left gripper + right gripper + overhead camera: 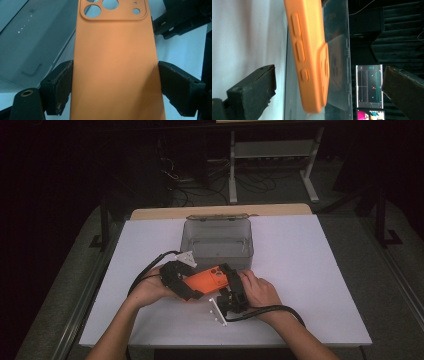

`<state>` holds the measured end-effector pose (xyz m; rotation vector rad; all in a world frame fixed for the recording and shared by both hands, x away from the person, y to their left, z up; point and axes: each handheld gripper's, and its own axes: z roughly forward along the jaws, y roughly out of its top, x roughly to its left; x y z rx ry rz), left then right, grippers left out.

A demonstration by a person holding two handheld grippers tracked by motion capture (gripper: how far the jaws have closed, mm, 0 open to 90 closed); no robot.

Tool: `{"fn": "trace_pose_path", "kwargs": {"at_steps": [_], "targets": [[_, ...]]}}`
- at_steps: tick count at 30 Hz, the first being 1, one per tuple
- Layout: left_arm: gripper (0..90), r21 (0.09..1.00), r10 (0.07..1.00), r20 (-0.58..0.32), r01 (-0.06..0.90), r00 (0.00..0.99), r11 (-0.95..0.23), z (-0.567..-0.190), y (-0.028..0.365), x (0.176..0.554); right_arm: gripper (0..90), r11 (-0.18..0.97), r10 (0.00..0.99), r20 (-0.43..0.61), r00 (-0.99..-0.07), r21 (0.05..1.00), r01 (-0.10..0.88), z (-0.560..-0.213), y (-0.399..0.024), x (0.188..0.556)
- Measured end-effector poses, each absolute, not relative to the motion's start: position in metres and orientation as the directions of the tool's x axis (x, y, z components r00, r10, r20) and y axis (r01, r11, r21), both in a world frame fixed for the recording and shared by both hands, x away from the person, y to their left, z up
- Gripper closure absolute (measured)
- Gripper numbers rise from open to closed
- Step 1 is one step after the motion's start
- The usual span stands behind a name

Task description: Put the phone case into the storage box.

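On the white table (310, 270) in a dark room, the left gripper (113, 82) clamps the orange phone case (205, 279) by its long edges just in front of the clear box (217, 240), so the right gripper (327, 92), jaws wide around the camera end without touching, probably wants to close squarely on the flat faces, not the side buttons.

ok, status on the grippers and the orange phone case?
Left gripper shut on the phone case, pads on both long edges. Right gripper open, jaws either side of the camera end, not touching. Clear bin just behind; nothing in the way.
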<state>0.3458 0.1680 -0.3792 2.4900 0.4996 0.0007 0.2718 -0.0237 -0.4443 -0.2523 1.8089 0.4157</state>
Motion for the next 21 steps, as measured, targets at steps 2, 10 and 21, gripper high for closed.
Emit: {"fn": "trace_pose_path", "kwargs": {"at_steps": [2, 10, 21], "targets": [[16.3, 0.555, 0.355, -0.112, 0.355, 0.928, -0.752, -0.379, 0.168, 0.346, 0.0, 0.910, 0.038, -0.962, -0.271, 0.145, -0.388, -0.444, -0.020, 0.272], [16.3, 0.556, 0.366, -0.110, 0.362, 0.924, -0.748, -0.378, 0.169, 0.347, 0.0, 0.904, 0.017, -0.967, -0.255, 0.124, -0.410, -0.445, -0.007, 0.272], [16.3, 0.558, 0.380, -0.113, 0.375, 0.918, -0.741, -0.378, 0.170, 0.347, 0.0, 0.892, 0.012, -0.972, -0.234, 0.116, -0.437, -0.446, 0.005, 0.270]]}}
